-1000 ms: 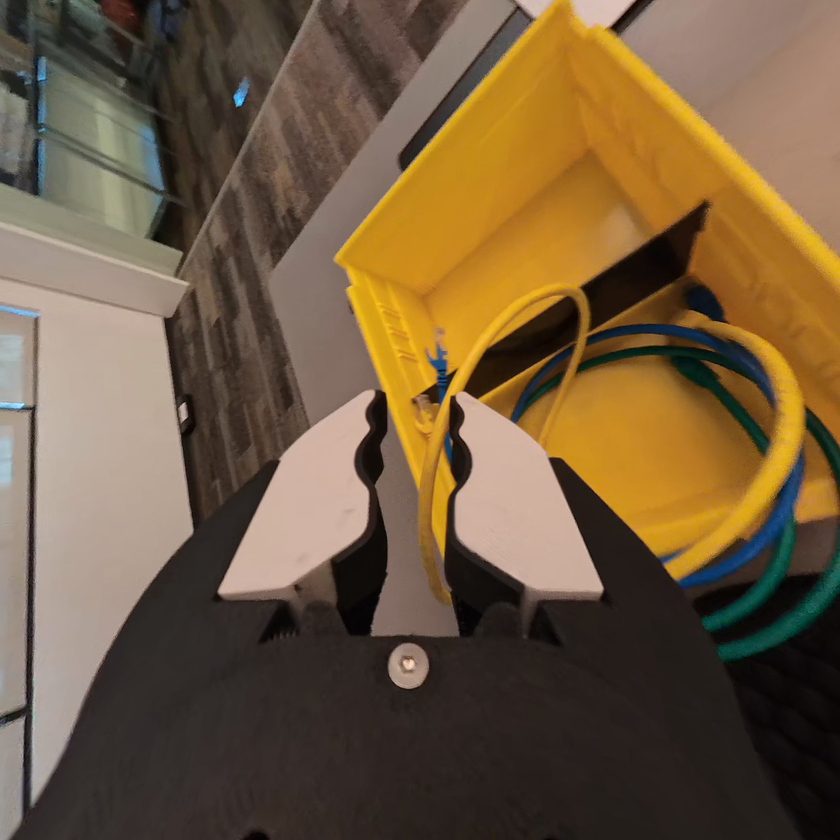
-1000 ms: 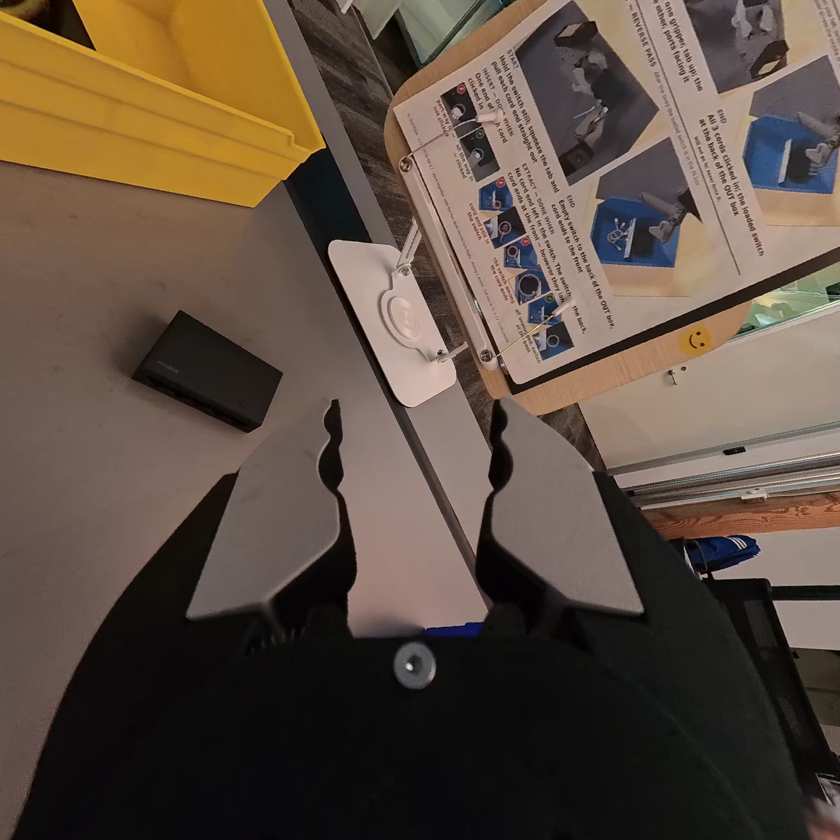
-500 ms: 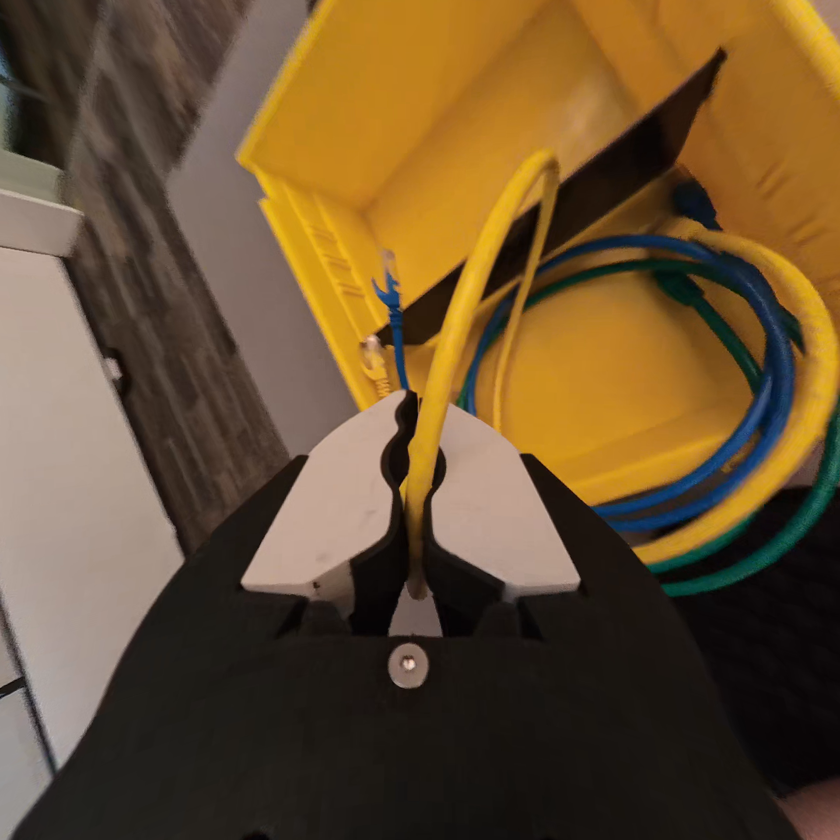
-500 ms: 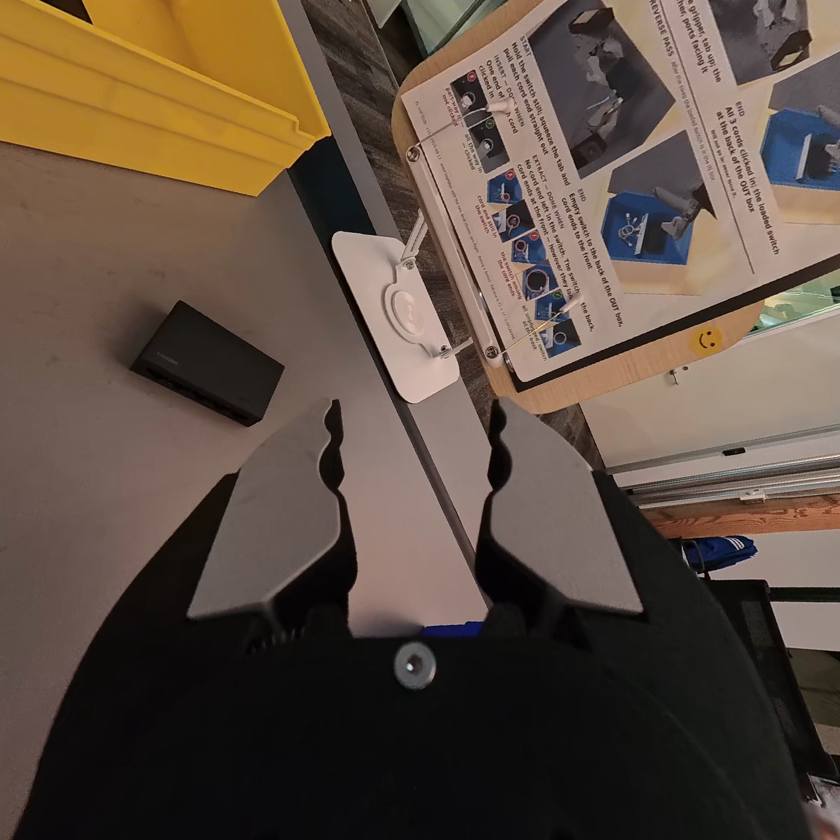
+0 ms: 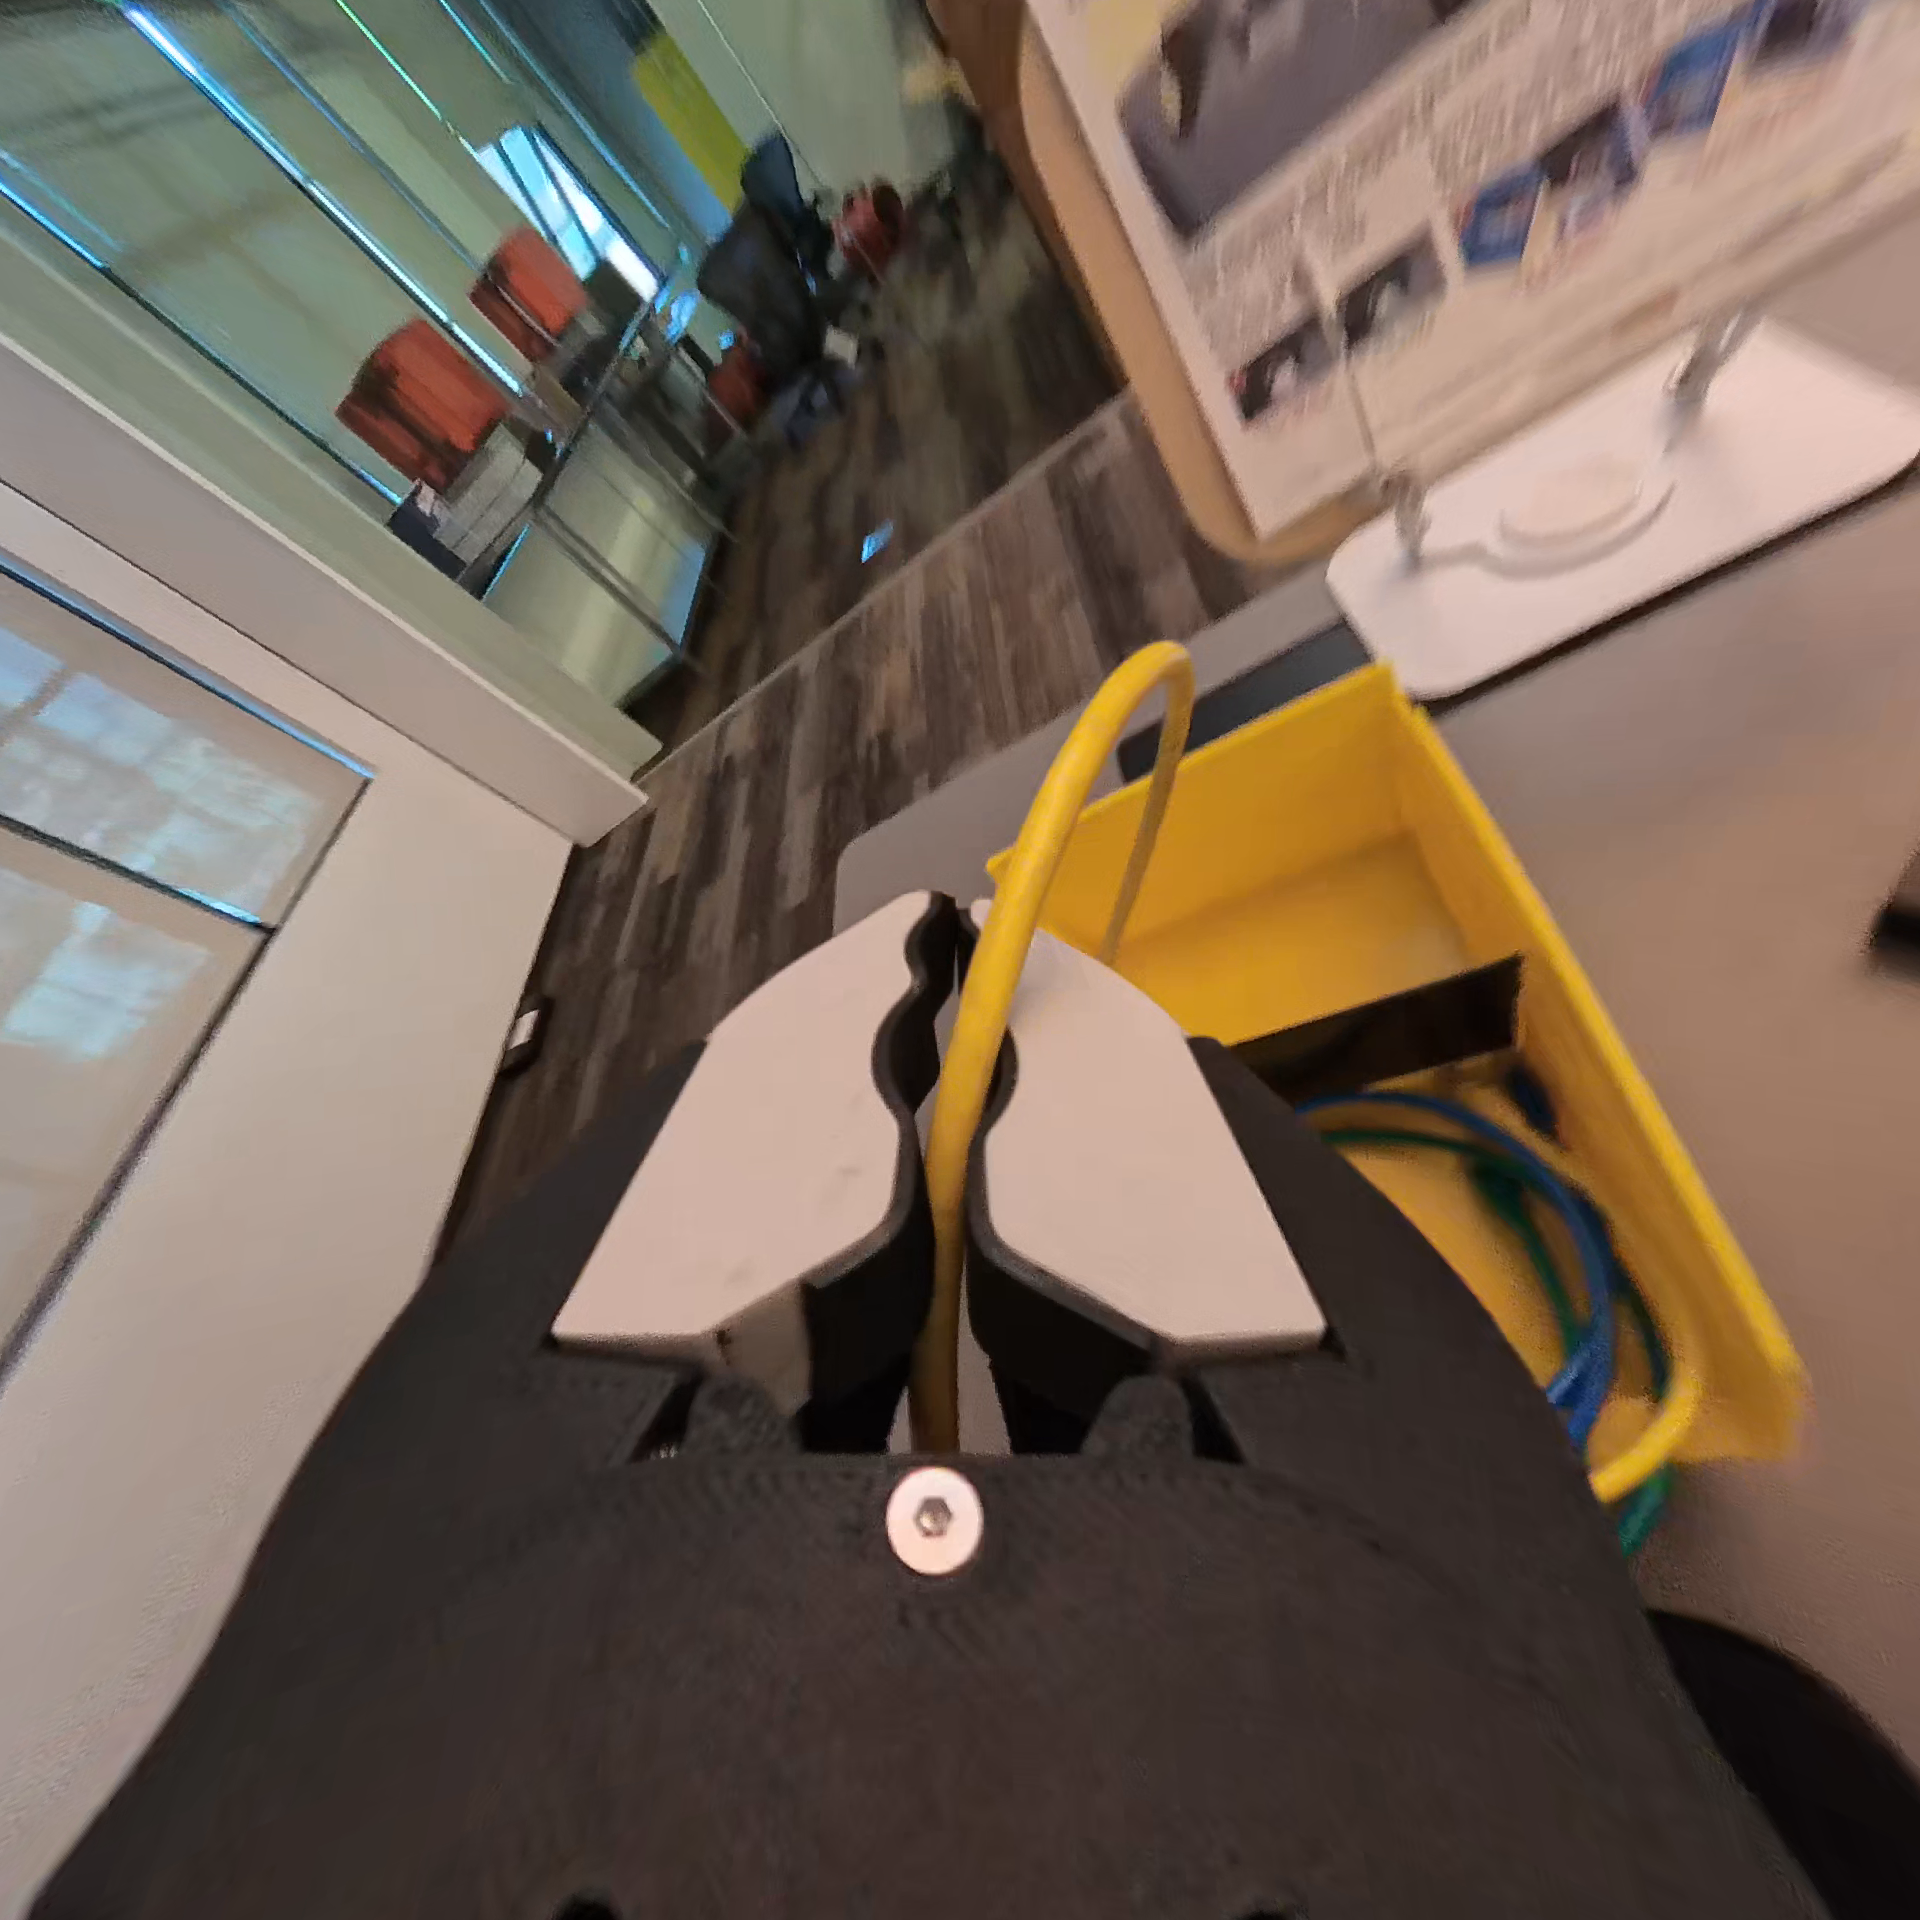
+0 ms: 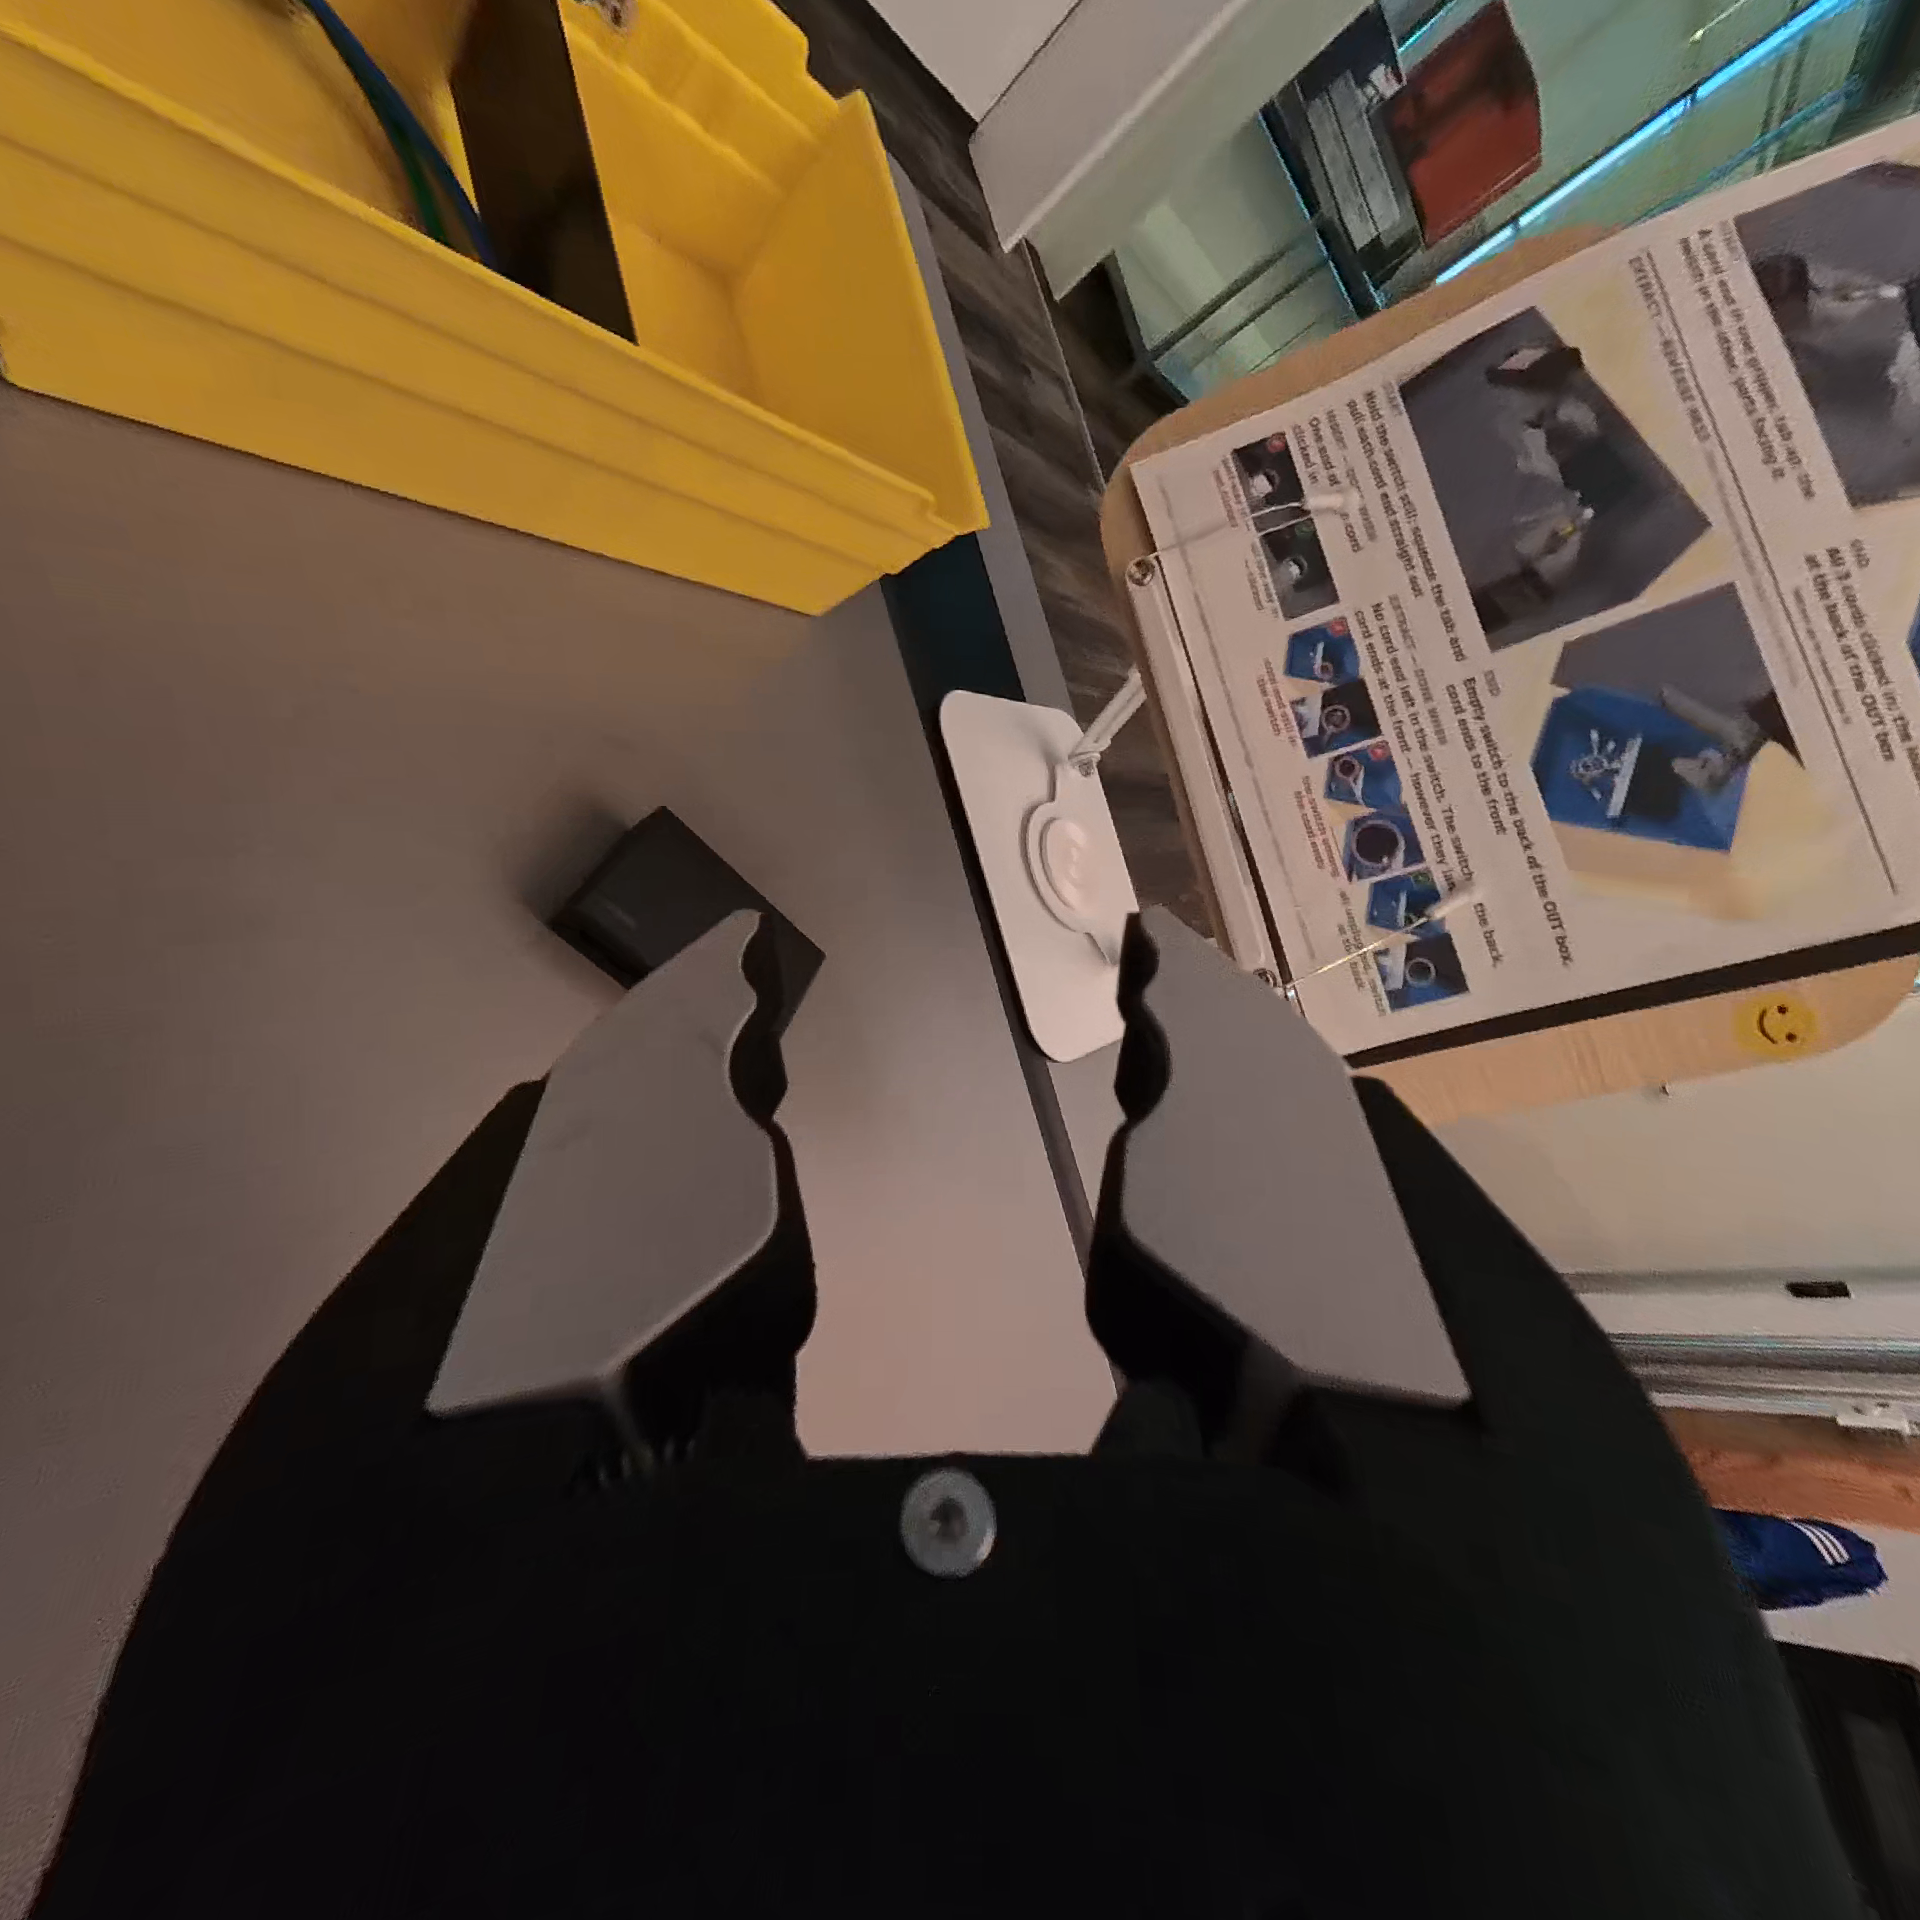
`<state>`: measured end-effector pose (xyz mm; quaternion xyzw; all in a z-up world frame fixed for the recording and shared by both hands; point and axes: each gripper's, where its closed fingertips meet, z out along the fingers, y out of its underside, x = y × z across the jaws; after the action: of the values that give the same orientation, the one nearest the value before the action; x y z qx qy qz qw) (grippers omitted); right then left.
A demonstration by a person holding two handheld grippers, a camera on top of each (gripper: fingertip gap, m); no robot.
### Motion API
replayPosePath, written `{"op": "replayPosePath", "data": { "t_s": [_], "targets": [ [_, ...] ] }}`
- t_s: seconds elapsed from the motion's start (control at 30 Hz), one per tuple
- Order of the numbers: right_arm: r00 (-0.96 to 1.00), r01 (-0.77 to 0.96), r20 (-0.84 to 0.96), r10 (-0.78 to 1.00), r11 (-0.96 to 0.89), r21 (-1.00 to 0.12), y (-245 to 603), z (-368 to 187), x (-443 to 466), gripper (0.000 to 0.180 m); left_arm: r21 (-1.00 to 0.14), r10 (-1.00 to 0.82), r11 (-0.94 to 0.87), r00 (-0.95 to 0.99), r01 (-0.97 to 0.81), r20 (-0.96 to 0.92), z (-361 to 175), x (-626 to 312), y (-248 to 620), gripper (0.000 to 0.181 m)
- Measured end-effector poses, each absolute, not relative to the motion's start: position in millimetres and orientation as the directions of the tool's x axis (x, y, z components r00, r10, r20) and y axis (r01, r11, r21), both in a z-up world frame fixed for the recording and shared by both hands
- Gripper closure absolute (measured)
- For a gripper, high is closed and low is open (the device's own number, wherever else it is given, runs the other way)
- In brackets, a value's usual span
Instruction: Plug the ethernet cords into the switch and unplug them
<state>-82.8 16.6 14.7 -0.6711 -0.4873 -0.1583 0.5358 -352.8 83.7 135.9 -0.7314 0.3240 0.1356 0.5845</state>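
Note:
My left gripper [image 5: 961, 940] is shut on the yellow ethernet cord [image 5: 1049, 821], which arches up from between the fingers and drops back into the yellow bin [image 5: 1621, 1049]. A blue cord [image 5: 1579, 1236] and a green cord [image 5: 1642, 1527] lie coiled in the bin's near compartment, behind a black divider [image 5: 1392, 1029]. My right gripper [image 6: 940, 940] is open and empty above the grey table [image 6: 312, 883]. The black switch [image 6: 665, 904] lies on the table just beyond its left fingertip. The yellow cord's plug is hidden.
A white stand base [image 6: 1039, 873] holds an instruction board [image 6: 1558, 644] at the table's far edge; the base also shows in the left wrist view [image 5: 1621, 520]. The yellow bin [image 6: 520, 343] sits on the table beyond the switch. Past the table edge is patterned floor [image 5: 852, 665]. About 15 centimeters separates my right fingertips from the black switch [image 6: 665, 904].
My left gripper has lifted and swung away from the bin with the yellow cord clamped in it. My right gripper has moved toward the switch and stays open.

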Motion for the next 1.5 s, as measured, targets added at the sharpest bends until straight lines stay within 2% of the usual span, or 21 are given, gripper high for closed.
{"op": "replayPosePath", "data": {
  "t_s": [0.1, 0.17, 0.27, 0.4, 0.53, 0.63, 0.77, 0.87, 1.03, 1.3, 1.37, 1.47, 1.5],
  "targets": [
    [0.469, 0.832, 0.74, 0.482, 0.041, -0.554, 17.1, 14.3, -81.4, 0.116, -0.854, -0.34, -0.038, 0.81, -0.519, -0.477, 159.7, -349.6, 65.2, 0.181],
    [0.479, 0.831, 0.741, 0.471, 0.029, -0.556, 17.5, 17.8, -75.7, 0.116, -0.874, -0.352, -0.015, 0.82, -0.486, -0.451, 170.1, -347.5, 59.4, 0.181],
    [0.515, 0.813, 0.738, 0.436, 0.023, -0.581, 17.0, 33.1, -62.8, 0.116, -0.828, -0.35, -0.013, 0.778, -0.561, -0.521, 193.3, -339.7, 68.1, 0.181],
    [0.576, 0.786, 0.736, 0.356, 0.005, -0.618, 9.1, 65.0, -30.3, 0.116, -0.786, -0.332, 0.027, 0.736, -0.618, -0.59, 260.2, -319.3, 80.0, 0.181],
    [0.631, 0.759, 0.732, 0.256, -0.011, -0.651, -12.5, 102.4, 14.2, 0.116, -0.776, -0.399, 0.127, 0.684, -0.618, -0.611, 319.9, -273.6, 62.3, 0.181],
    [0.664, 0.735, 0.712, 0.227, -0.027, -0.677, -35.0, 120.3, 43.6, 0.117, -0.775, -0.489, 0.155, 0.634, -0.613, -0.599, 329.3, -229.4, 42.2, 0.181],
    [0.681, 0.722, 0.689, 0.248, -0.069, -0.688, -69.3, 125.1, 73.3, 0.117, -0.789, -0.641, 0.143, 0.551, -0.597, -0.534, 281.4, -155.6, 18.8, 0.181],
    [0.691, 0.719, 0.681, 0.243, -0.129, -0.683, -91.3, 121.6, 97.8, 0.117, -0.758, -0.683, 0.126, 0.498, -0.641, -0.534, 210.6, -100.3, 13.8, 0.181],
    [0.75, 0.657, 0.621, 0.229, -0.142, -0.741, -109.5, 122.3, 124.8, 0.117, -0.666, -0.685, 0.092, 0.439, -0.741, -0.582, 90.2, -33.4, 14.8, 0.181],
    [0.789, 0.609, 0.569, 0.233, -0.177, -0.773, -112.1, 113.2, 146.4, 0.117, -0.526, -0.81, 0.078, 0.254, -0.847, -0.529, -25.2, -15.3, -48.8, 0.181],
    [0.791, 0.605, 0.559, 0.25, -0.175, -0.777, -110.1, 111.1, 144.6, 0.117, -0.487, -0.857, 0.055, 0.21, -0.871, -0.472, -56.9, -21.0, -70.6, 0.165],
    [0.784, 0.611, 0.556, 0.276, -0.184, -0.77, -106.3, 106.1, 140.6, 0.117, -0.492, -0.94, 0.005, 0.164, -0.871, -0.3, -93.8, -23.9, -103.8, 0.142],
    [0.781, 0.615, 0.557, 0.284, -0.189, -0.766, -104.9, 104.2, 139.2, 0.117, -0.503, -0.961, -0.023, 0.158, -0.864, -0.227, -101.5, -25.1, -112.7, 0.127]
  ]
}}
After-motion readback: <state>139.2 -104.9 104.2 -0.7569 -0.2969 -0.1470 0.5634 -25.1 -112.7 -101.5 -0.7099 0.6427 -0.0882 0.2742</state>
